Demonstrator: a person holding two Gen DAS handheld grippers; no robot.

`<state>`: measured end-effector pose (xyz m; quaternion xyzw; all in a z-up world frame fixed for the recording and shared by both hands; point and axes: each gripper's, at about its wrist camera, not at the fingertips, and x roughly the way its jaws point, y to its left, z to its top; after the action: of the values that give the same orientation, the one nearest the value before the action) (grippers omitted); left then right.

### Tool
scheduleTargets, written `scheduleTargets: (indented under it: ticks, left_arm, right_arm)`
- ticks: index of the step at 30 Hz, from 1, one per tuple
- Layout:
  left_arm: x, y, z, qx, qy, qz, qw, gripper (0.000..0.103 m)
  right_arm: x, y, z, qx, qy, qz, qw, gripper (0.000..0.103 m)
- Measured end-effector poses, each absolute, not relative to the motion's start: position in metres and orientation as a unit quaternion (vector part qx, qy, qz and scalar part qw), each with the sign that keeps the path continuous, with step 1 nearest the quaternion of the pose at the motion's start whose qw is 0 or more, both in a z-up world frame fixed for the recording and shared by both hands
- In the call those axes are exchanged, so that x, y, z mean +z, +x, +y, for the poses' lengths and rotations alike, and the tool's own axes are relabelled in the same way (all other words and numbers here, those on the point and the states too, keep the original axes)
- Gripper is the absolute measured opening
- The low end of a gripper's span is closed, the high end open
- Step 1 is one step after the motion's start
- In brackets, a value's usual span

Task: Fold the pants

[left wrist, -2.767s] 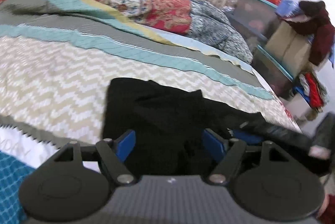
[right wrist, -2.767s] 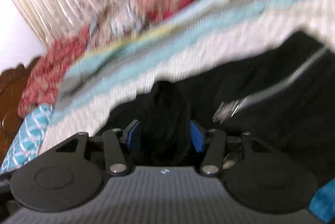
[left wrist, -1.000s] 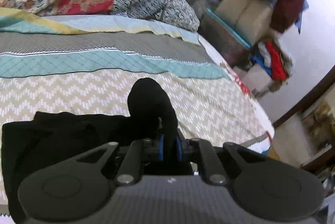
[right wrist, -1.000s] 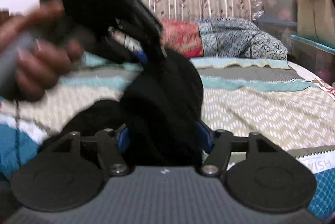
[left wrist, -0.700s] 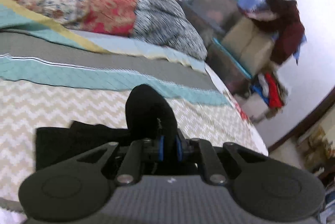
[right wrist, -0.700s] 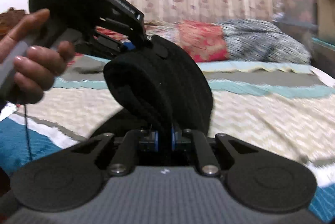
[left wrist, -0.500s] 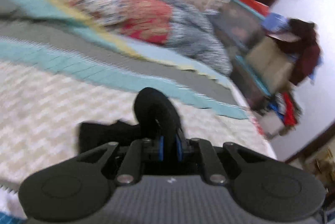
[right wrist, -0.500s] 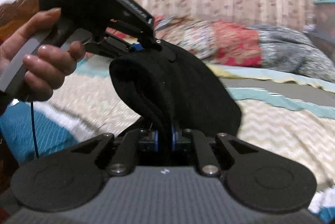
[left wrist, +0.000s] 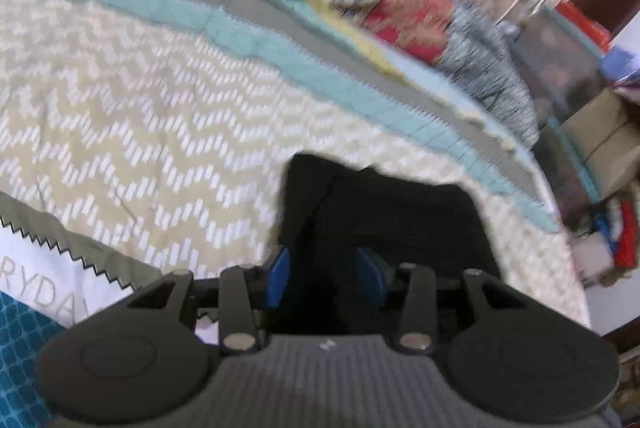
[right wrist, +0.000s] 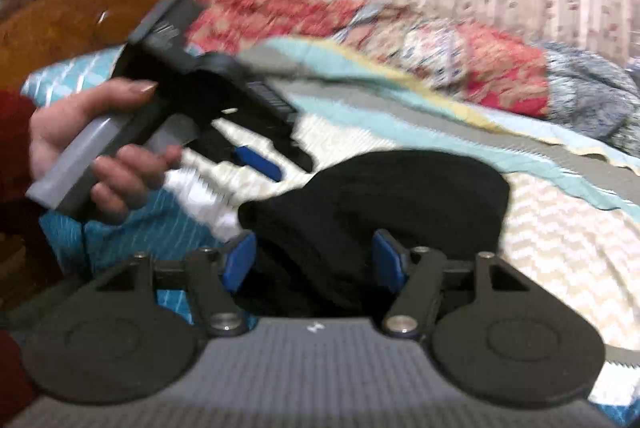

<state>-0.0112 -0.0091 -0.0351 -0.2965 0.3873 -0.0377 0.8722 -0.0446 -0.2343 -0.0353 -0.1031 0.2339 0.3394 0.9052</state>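
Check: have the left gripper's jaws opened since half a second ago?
Yes. The left gripper now has its jaws apart, released from the black pants, which lie on the bedspread.

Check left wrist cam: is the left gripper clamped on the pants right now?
No. The left gripper has its blue pads spread apart, with the black pants lying on the bedspread between and beyond them.

Left gripper (left wrist: 324, 278) and right gripper (right wrist: 316, 260) opened, pants (left wrist: 384, 216) released

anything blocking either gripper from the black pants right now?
Nothing visible. The black pants lie on the bedspread directly in front of the left gripper, whose jaws stand open, with no object between. The right gripper is open too, with pants fabric bunched between its blue pads.
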Motion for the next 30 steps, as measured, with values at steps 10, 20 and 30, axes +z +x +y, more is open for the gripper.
scheduleTargets:
  ticks: [10, 20, 30]
  left_arm:
    - [-0.020, -0.026, -0.066, -0.137, -0.227, 0.360, 0.894, 0.038]
    - [-0.069, -0.041, -0.068, -0.078, -0.206, 0.410, 0.885, 0.029]
    - [-0.044, -0.058, -0.063, -0.081, -0.213, 0.370, 0.901, 0.038]
  right_arm:
    - [-0.043, 0.008, -0.281, 0.233, 0.070, 0.306, 0.920, 0.026]
    - [-0.073, 0.016, -0.272, 0.256, 0.081, 0.375, 0.887, 0.028]
    - [-0.035, 0.027, -0.305, 0.252, 0.138, 0.344, 0.894, 0.036]
